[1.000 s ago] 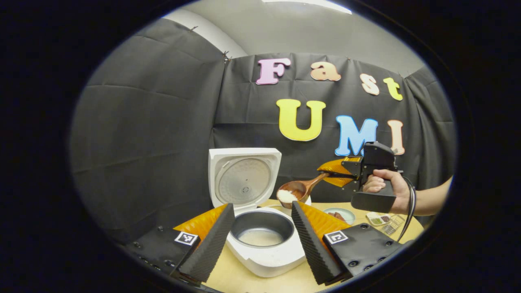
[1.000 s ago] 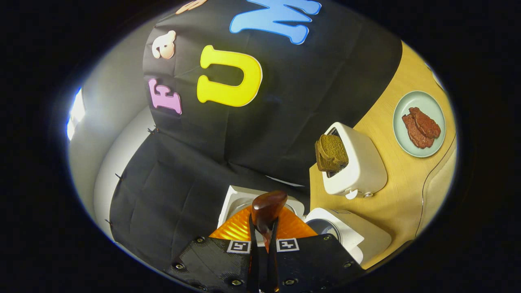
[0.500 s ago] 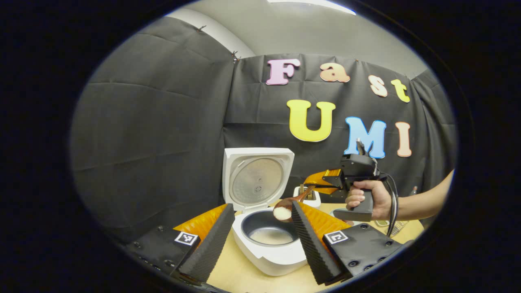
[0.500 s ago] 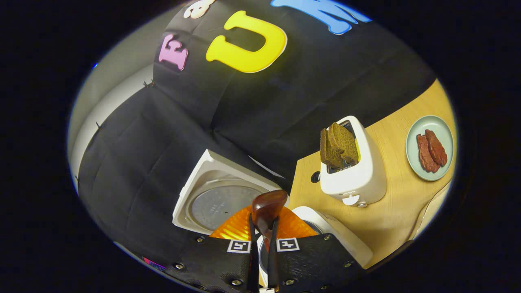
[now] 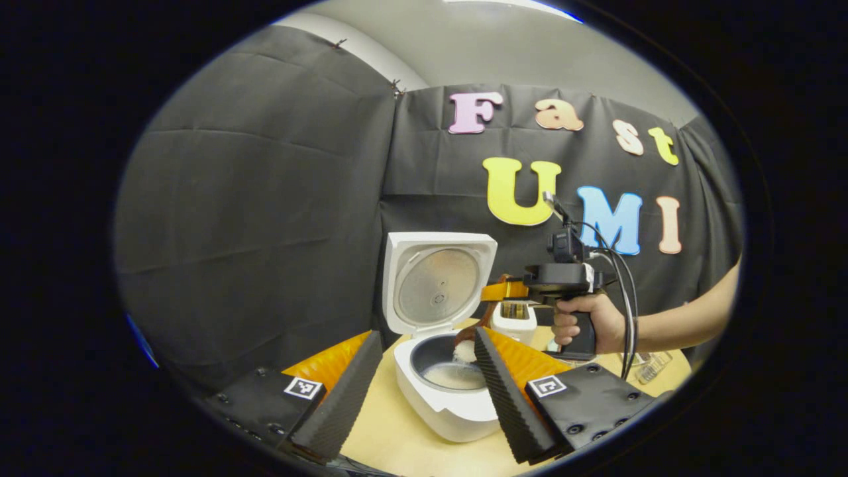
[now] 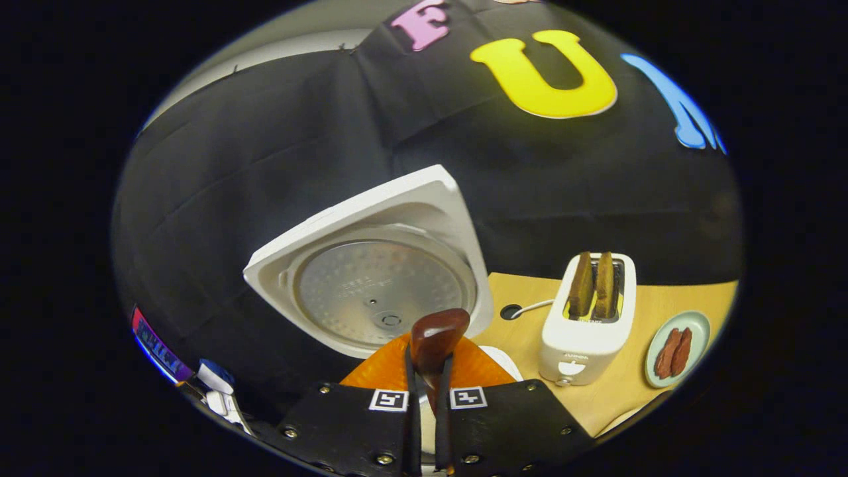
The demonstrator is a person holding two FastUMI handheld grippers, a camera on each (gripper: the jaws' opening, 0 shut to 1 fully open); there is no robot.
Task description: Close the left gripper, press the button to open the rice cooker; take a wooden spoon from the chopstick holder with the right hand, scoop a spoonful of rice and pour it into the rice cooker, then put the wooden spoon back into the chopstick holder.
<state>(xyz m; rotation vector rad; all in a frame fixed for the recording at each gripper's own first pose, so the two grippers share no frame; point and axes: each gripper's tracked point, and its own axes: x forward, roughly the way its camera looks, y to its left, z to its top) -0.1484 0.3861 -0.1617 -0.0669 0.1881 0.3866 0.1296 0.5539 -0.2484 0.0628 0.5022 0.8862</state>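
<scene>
Here, in the left gripper view, the left gripper (image 5: pixel 424 381) sits low in the foreground with its fingers (image 5: pixel 344 391) spread wide and nothing between them. Framed in that gap stands the rice cooker (image 5: pixel 445 397) on the desk (image 5: pixel 391 444), its lid (image 5: pixel 437 283) raised upright behind the open pot. A second ago the cooker stood nearer the middle of the view; it now lies farther right, beside the right-hand finger. The wooden spoon (image 5: pixel 472 334) has come down from above the pot: its bowl, tipped downward, now dips inside the pot's rim with a clump of white rice (image 5: pixel 464 351) at its tip, above the rice that already covers the pot's bottom. Farther right, the right gripper (image 5: pixel 510 291), held in a hand (image 5: pixel 583 321), pinches the spoon's handle; it has levelled out since the earlier frame.

In the right gripper view, the open lid (image 6: pixel 371 278) has swung to the centre-left, and the spoon's handle (image 6: pixel 434 341) stands clamped between the two fingers (image 6: pixel 412 404) pressed against it. To the right, a toaster (image 6: pixel 586 318) holding two slices now stands upright on the desk (image 6: pixel 523 338), and a plate (image 6: pixel 676 351) of reddish pieces lies at the far right.
</scene>
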